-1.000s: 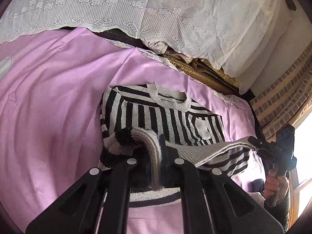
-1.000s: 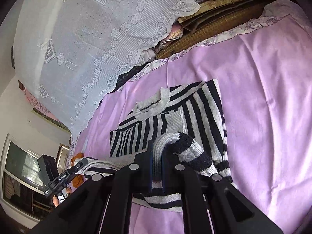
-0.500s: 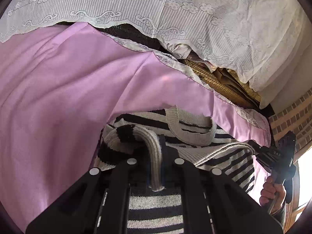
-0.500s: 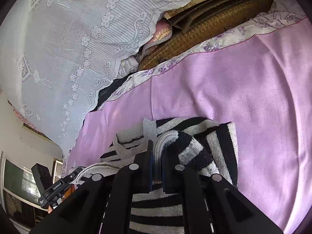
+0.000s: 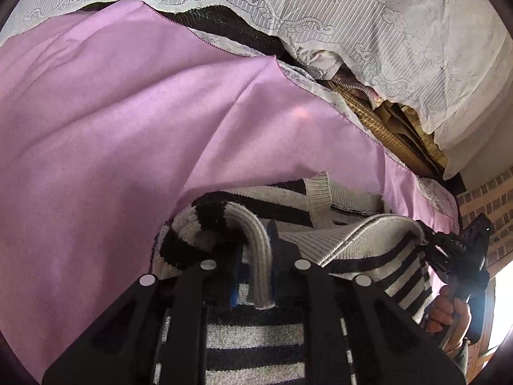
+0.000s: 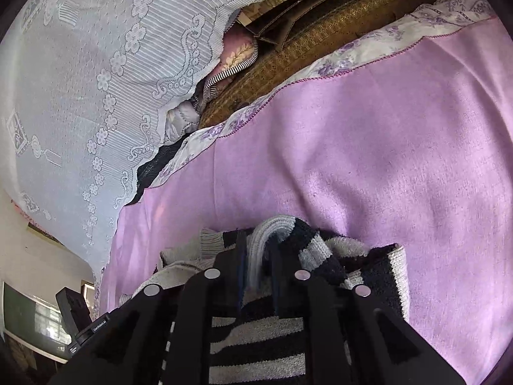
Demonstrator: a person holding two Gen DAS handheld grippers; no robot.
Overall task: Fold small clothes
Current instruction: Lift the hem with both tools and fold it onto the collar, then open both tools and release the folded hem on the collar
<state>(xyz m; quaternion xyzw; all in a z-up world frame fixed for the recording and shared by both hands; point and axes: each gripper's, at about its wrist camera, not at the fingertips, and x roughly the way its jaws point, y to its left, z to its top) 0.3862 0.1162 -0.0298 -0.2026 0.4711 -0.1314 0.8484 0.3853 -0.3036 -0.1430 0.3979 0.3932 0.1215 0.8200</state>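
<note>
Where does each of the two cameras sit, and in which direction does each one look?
Left wrist: on the left gripper, looking forward and down at the striped sweater on the purple sheet; the right gripper and its hand show at the right.
Right wrist: on the right gripper, facing the same sweater; the left gripper shows at lower left.
Shared: sweater, sheet, lace cover; both jaws are opening, with the ribbed hem between them.

Pink bedsheet [image 5: 128, 147], white lace cover [image 6: 80, 73], woven mat [image 6: 320, 41], brick wall [image 5: 490, 199].
</note>
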